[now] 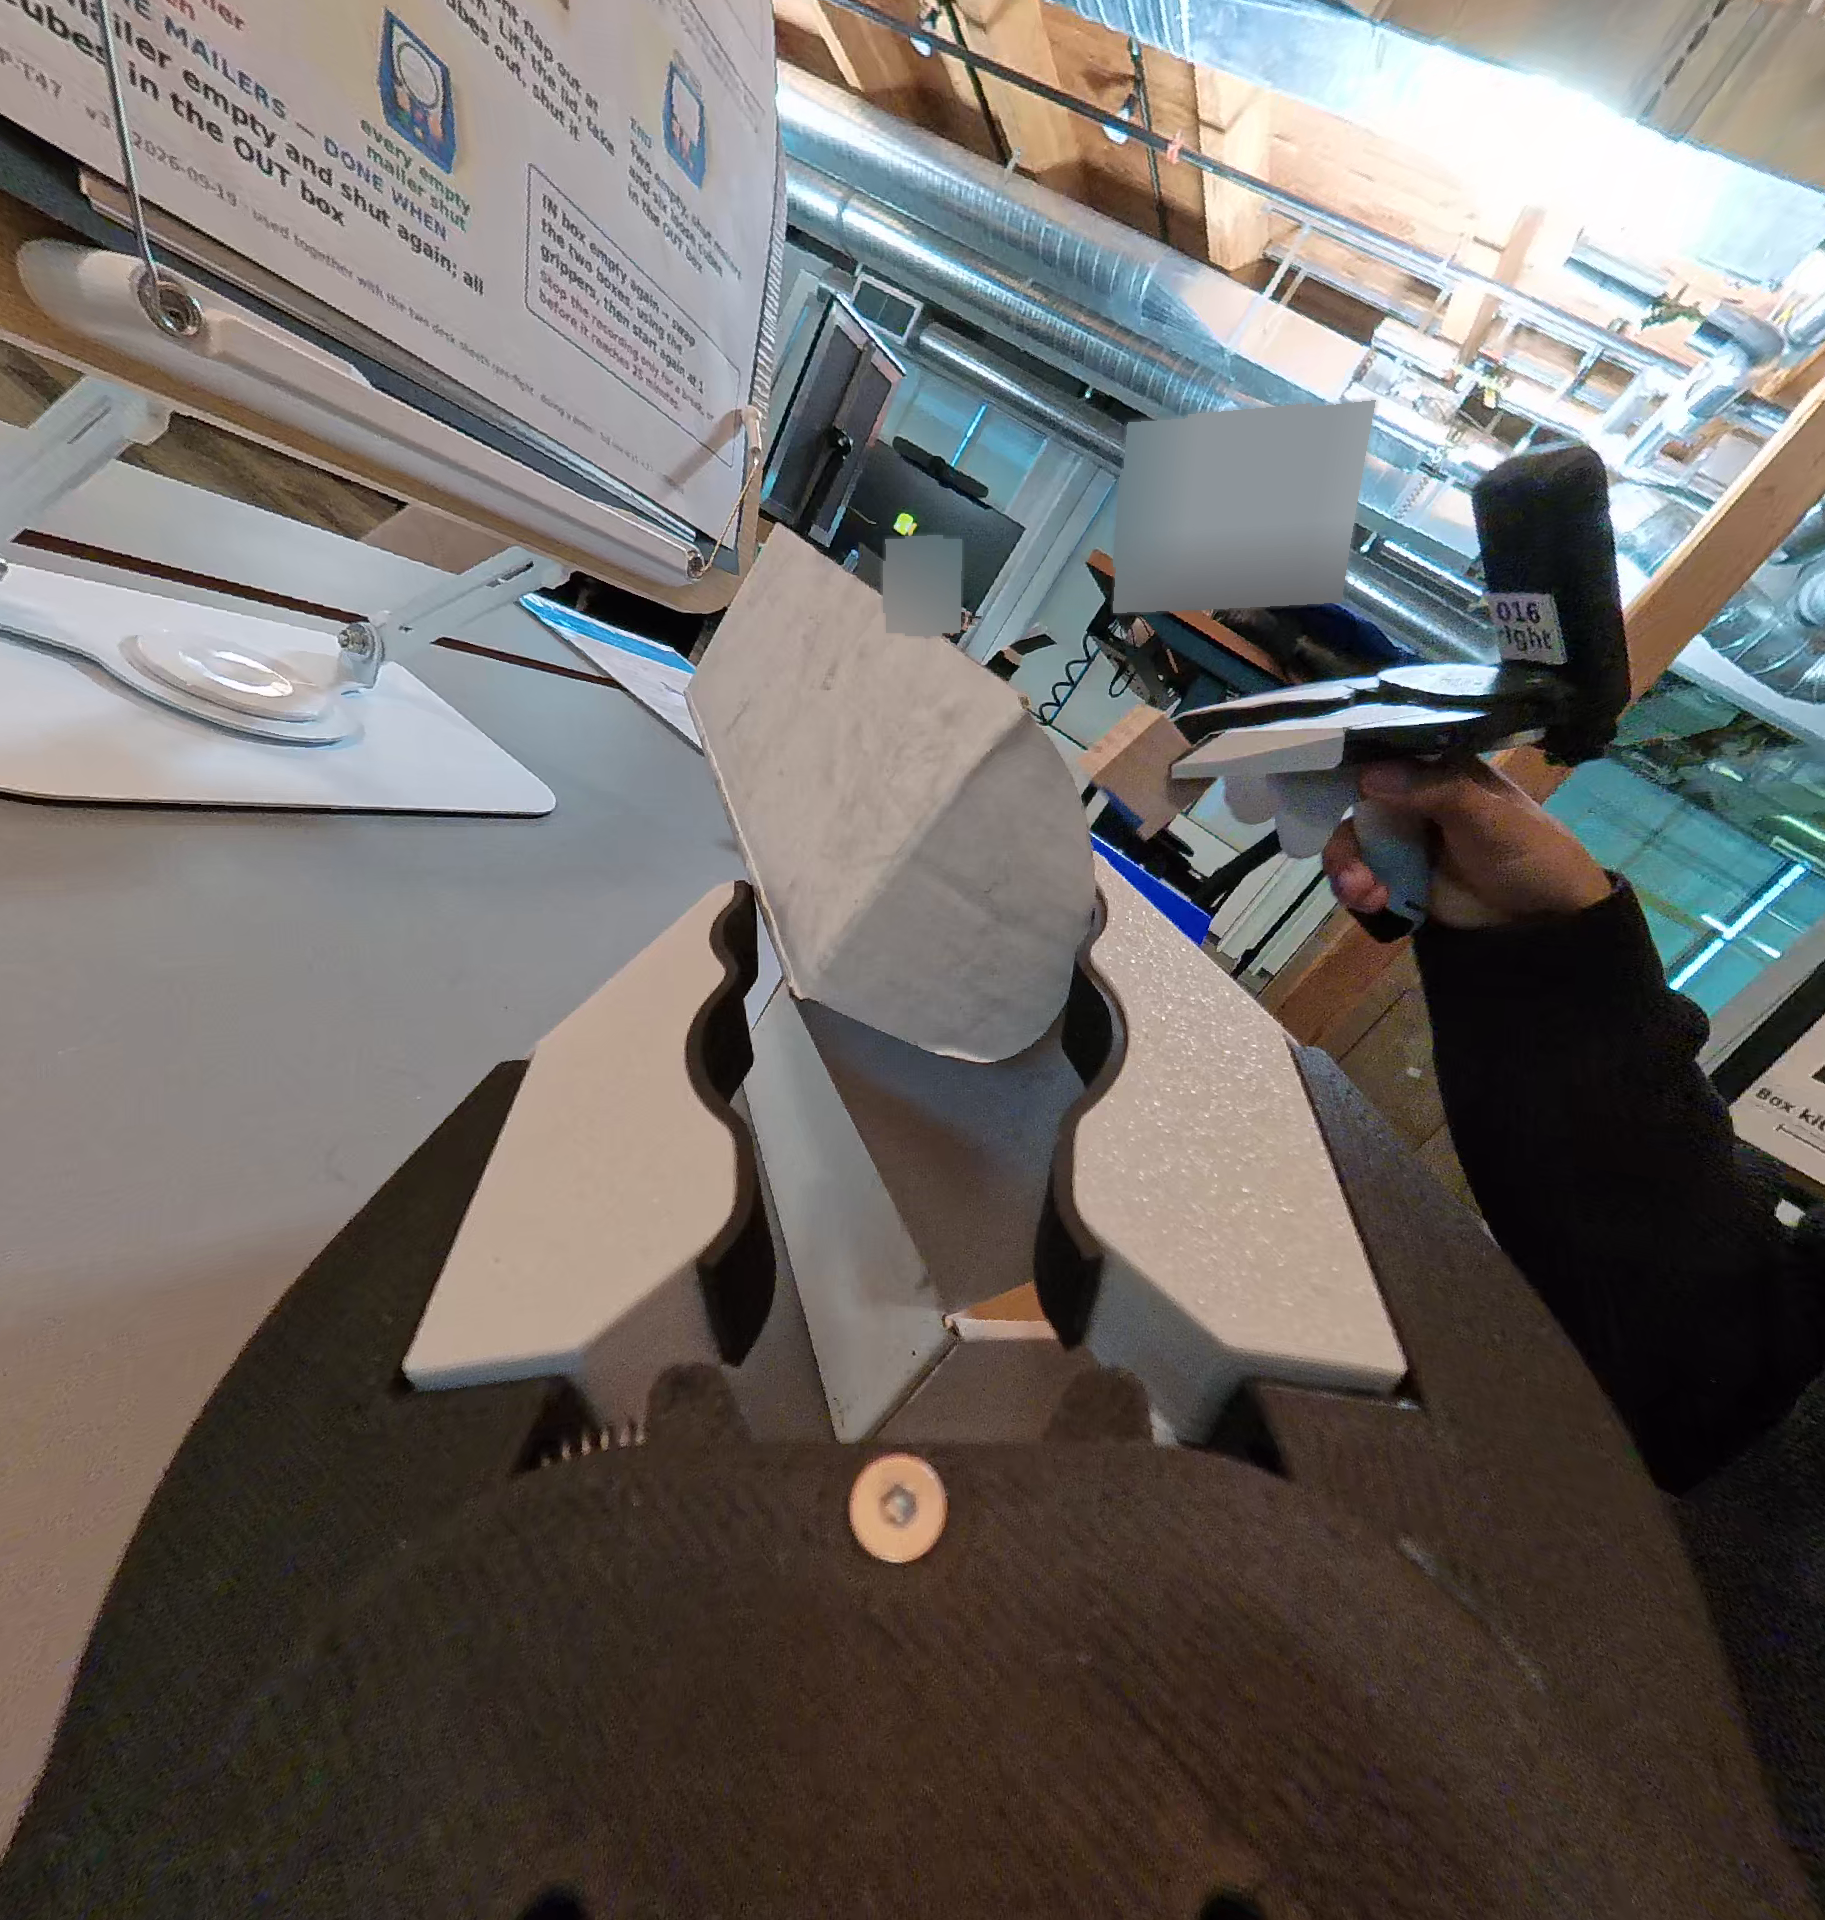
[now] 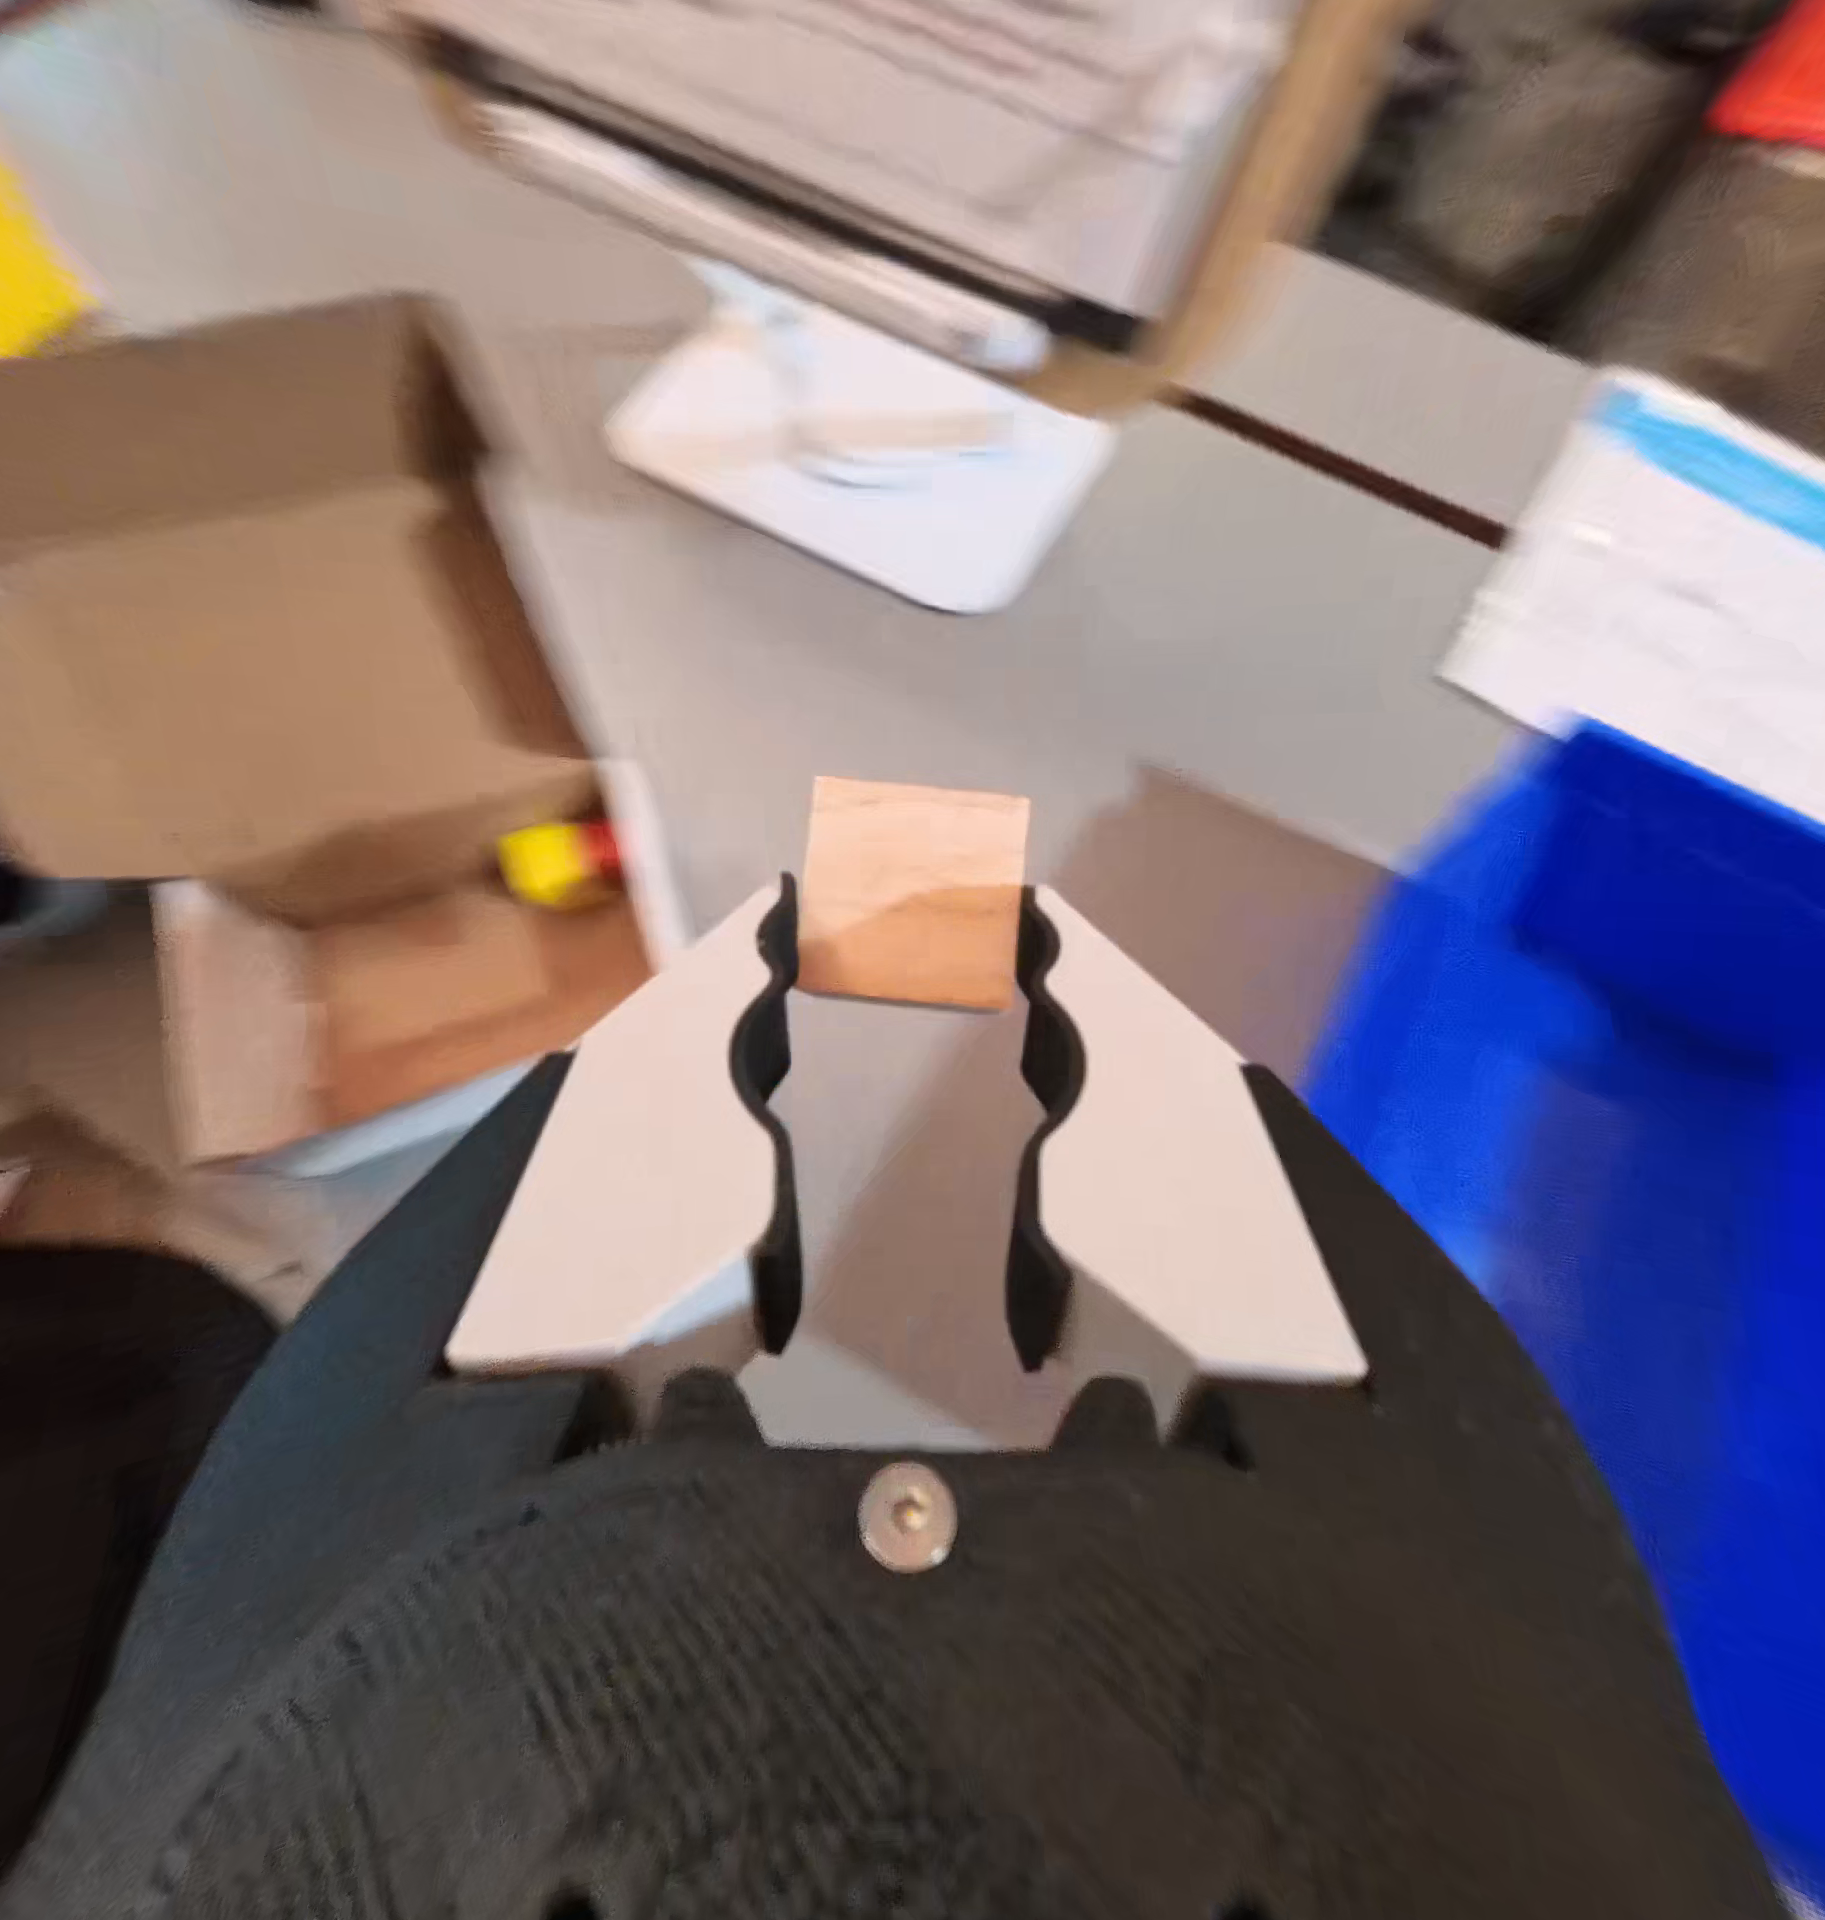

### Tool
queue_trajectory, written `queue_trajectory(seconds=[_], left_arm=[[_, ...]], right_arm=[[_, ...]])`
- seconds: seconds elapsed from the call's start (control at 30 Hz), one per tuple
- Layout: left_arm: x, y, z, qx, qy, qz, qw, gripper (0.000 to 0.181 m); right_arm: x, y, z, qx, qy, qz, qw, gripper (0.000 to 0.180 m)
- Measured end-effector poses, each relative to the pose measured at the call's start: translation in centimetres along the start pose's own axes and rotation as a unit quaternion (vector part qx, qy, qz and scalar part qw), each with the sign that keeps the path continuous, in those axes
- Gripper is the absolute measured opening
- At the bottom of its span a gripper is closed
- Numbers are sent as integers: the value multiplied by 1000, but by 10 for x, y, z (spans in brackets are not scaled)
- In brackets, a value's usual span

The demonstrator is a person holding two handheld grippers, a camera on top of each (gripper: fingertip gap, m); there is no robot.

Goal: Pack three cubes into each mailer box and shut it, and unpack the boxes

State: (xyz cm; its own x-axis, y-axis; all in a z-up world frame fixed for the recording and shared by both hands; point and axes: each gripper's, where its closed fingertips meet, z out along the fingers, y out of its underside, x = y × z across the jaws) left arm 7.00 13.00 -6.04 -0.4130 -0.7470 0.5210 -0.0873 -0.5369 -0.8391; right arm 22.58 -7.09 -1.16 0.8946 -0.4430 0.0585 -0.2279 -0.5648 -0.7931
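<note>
My right tongs [image 2: 908, 940] gripped a plain wooden cube [image 2: 913, 894] in the air above the bench [image 2: 1251, 540]. My left tongs [image 1: 913, 987] were closed on the white mailer box [image 1: 866, 790] flap. I judged that packing or unpacking was only partly done.

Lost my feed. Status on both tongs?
Left tongs shut on white mailer box, lid up. Right tongs shut on plain wooden cube, airborne. Nothing blocking.

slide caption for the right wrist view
Right claw grips a wooden cube above the table, open cardboard boxes beyond.
</note>
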Motion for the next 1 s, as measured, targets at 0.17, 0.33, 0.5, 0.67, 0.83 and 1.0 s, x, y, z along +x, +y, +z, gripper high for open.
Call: queue_trajectory(seconds=[0.17, 0.33, 0.5, 0.67, 0.83, 1.0], left_arm=[[0, 0, 1, 4, -2, -9, 1000, 58], [2, -1, 4, 6, -3, -1, 1000, 57], [1, -1, 4, 5, -2, -2, 1000, 57], [0, -1, 2, 6, -3, -4, 1000, 58], [1, -1, 2, 5, -3, 2, 1000, 58], [0, -1, 3, 6, -2, -2, 1000, 58]], right_arm=[[142, 99, -37, -83, 187, 106, 973, 42], [169, 167, -19, -146, 170, 177, 958, 42], [167, 201, -12, -212, 156, 193, 945, 42], [163, 218, -13, -252, 150, 198, 935, 42], [167, 208, -21, -236, 162, 194, 938, 51], [174, 161, -49, -169, 217, 160, 948, 65]])
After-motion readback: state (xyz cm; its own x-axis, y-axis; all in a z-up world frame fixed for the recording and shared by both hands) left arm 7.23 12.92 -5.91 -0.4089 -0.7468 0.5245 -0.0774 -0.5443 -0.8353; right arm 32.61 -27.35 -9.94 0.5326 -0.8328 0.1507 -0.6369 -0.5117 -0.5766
